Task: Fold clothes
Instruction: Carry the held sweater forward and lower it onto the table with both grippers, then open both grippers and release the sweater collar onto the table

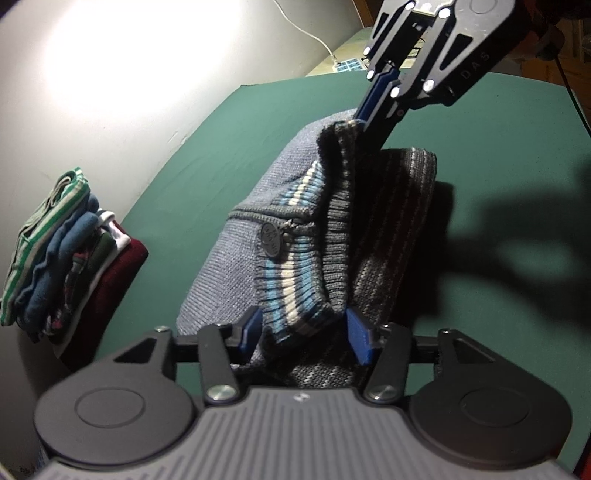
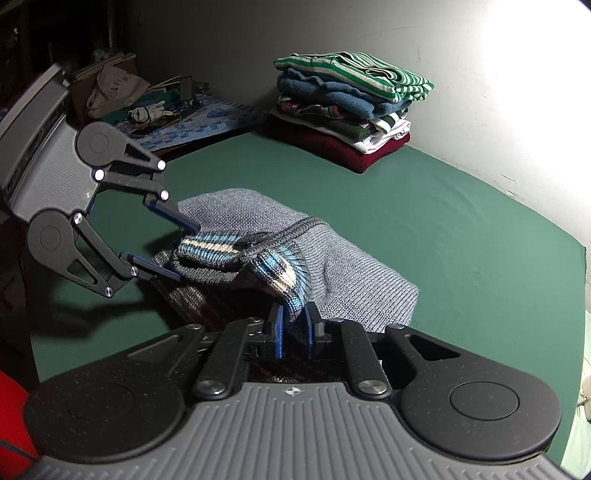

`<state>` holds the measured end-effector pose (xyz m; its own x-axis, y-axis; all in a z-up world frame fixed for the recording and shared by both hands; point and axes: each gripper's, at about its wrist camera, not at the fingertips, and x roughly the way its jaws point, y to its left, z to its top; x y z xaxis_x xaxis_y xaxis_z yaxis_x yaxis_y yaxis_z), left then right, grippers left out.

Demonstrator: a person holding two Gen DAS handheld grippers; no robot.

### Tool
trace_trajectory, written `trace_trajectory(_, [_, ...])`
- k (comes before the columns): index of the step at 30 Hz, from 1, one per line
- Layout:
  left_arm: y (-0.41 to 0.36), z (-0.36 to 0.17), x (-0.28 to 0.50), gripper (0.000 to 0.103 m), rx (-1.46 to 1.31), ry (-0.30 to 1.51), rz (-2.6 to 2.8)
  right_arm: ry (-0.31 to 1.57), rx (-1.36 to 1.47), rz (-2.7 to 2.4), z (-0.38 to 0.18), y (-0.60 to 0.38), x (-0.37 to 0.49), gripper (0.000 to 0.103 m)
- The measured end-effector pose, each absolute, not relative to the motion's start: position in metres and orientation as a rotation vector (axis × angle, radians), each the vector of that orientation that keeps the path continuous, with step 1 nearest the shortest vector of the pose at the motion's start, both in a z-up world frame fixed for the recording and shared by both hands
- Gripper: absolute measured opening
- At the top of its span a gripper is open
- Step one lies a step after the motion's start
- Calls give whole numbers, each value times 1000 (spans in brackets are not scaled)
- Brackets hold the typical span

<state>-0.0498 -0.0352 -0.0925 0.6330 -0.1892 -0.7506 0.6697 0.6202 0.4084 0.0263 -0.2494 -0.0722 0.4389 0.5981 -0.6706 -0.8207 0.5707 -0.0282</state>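
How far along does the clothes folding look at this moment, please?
Done: a stack of folded clothes sits by the wall. In hand: the grey sweater, its striped collar pinched by the right gripper, with the left gripper around it. Left: finishing this fold and stacking it.

I see a green table cover (image 2: 461,236) against a plain pale wall (image 2: 369,33), glare blown out on it (image 1: 110,55). Dark cluttered side surface (image 2: 147,107) beyond, white cable (image 1: 306,33) trailing down.
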Motion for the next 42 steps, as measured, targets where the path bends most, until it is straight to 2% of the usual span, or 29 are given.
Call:
trace_trajectory(4, [-34,-92,-42,44,690,779,-555,663,-402,889,-76,-248,26,13])
trace_trajectory(7, [-37,-90,-43,39,684,780,-553,677,-413,867,-78,-245,28,13])
trace_trajectory(9, [-37,-88,-43,28,683,785,-556,683,-422,853,-79,-244,29,13])
trace_trajectory(11, [-37,-85,-42,12,671,793,-553,693,-432,848,-82,-242,30,14])
trace_trajectory(12, [-36,-83,-42,10,664,793,-550,697,-440,844,-83,-241,30,14])
trace_trajectory(25, [-31,-53,-76,8,606,731,-547,635,-465,921,-67,-255,12,12])
trace_trajectory(32, [-38,-71,-92,8,619,775,-569,646,-532,978,-74,-258,-4,12])
trace_trajectory(42, [-48,-108,-85,8,685,806,-555,640,-636,952,-118,-242,-18,13])
